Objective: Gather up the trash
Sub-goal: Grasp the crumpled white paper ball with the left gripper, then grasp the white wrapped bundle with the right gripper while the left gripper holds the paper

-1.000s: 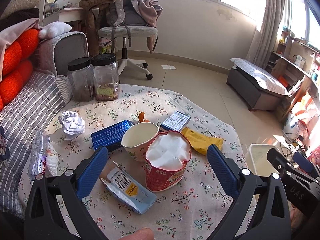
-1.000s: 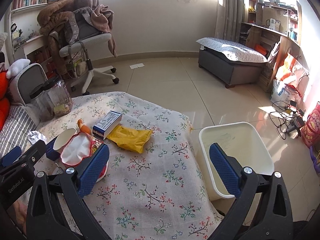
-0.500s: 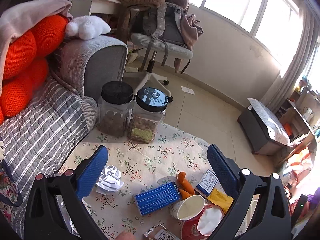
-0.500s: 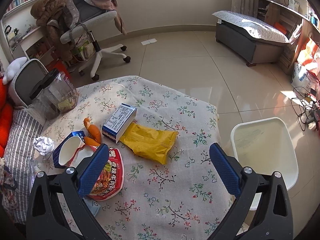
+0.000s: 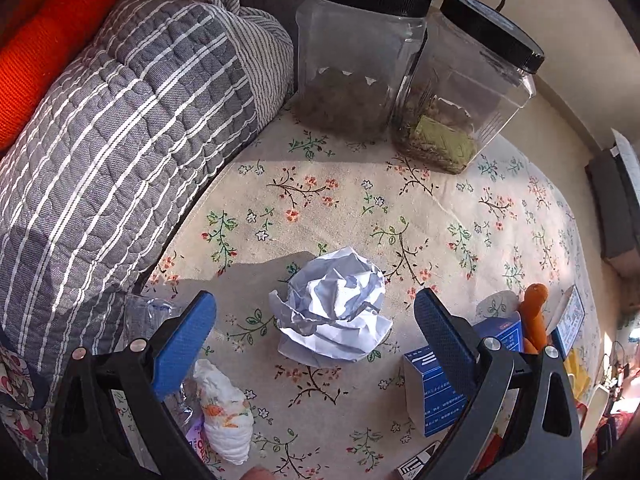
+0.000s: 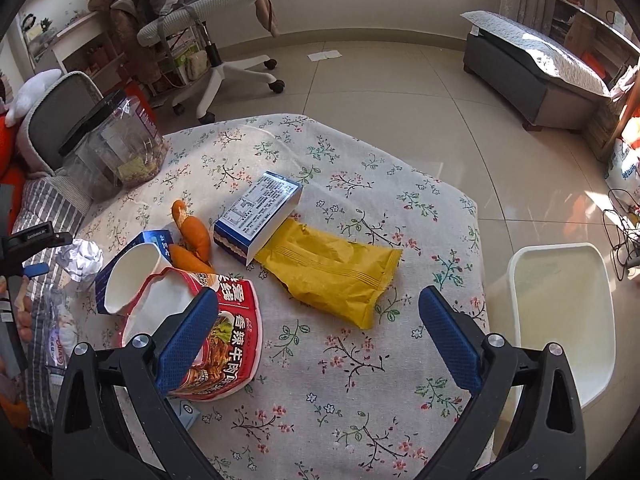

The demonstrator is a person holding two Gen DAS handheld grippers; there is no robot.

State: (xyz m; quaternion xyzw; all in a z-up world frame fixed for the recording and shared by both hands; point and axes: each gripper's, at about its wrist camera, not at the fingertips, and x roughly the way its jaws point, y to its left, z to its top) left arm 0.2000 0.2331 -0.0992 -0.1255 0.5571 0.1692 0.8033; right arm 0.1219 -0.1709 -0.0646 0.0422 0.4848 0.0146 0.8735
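Observation:
A crumpled white paper ball [image 5: 334, 306] lies on the floral tablecloth [image 5: 360, 208], and my open, empty left gripper [image 5: 316, 320] hovers just above it, one finger on each side. It also shows in the right wrist view [image 6: 80, 258]. My right gripper [image 6: 318, 330] is open and empty above the table, near a yellow snack bag [image 6: 332, 272]. A red instant noodle cup [image 6: 208, 336] lies by its left finger. A white bin [image 6: 560, 320] stands on the floor right of the table.
Two black-lidded jars [image 5: 400, 64] stand at the table's far edge by a striped cushion [image 5: 112, 152]. Blue boxes [image 6: 260, 208] [image 5: 444, 376], a paper cup [image 6: 132, 280], orange peel [image 6: 192, 236] and a plastic wrapper with tissue [image 5: 220, 412] lie on the table. An office chair [image 6: 208, 32] stands behind.
My left gripper has swung left and down, closing in over the paper ball. My right gripper has dropped lower toward the table and the yellow bag. Both stay open.

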